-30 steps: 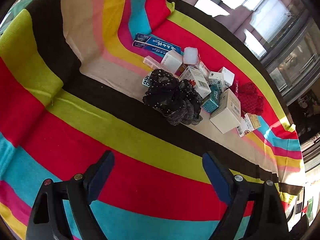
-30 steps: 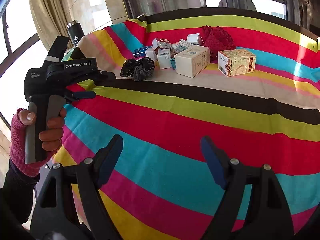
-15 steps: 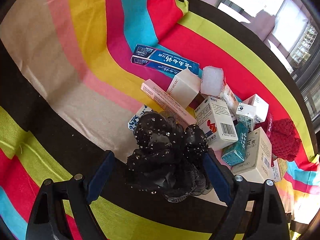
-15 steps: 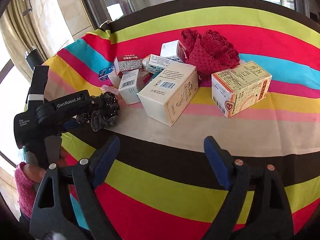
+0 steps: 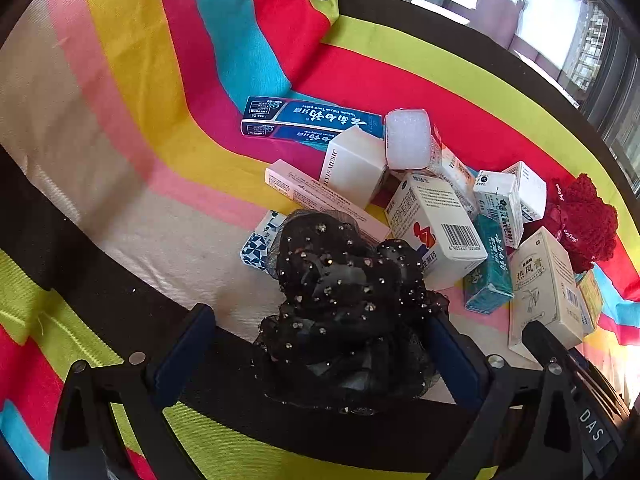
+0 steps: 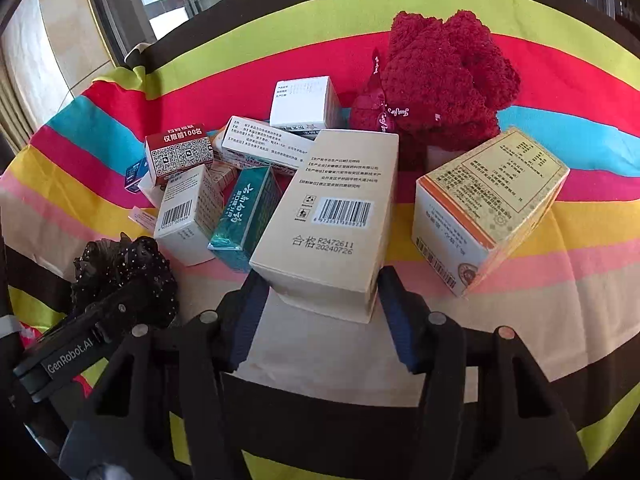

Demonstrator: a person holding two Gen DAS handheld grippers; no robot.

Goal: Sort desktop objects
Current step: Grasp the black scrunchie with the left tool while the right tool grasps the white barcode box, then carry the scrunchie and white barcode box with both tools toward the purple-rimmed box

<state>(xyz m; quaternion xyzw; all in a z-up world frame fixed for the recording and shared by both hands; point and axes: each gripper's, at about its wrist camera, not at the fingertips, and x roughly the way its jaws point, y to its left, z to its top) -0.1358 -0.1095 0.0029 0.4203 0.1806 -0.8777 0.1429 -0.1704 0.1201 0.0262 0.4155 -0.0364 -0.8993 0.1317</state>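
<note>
A black sequinned scrunchie (image 5: 340, 292) lies on the striped cloth (image 5: 132, 128) in front of a heap of small boxes. My left gripper (image 5: 318, 320) straddles it, jaws opening wide; the left pad stands clear of it and the right pad brushes its frill. In the right wrist view a tall cream box (image 6: 332, 216) with a barcode lies flat. My right gripper (image 6: 322, 280) is closing on its near end, and both blue pads touch its sides. The scrunchie (image 6: 124, 268) shows there at the left, behind the left gripper's body.
The heap holds a blue toothpaste box (image 5: 312, 122), a white barcode box (image 5: 436, 228), a teal box (image 6: 248, 212), a red QR box (image 6: 178, 152) and more. A red knitted bundle (image 6: 444, 80) lies behind it. An orange-edged box (image 6: 488, 204) sits at the right.
Both grippers have come forward over the cloth to the heap. The left one now straddles the scrunchie with wider jaws. The right one has closed its jaws onto the cream box.
</note>
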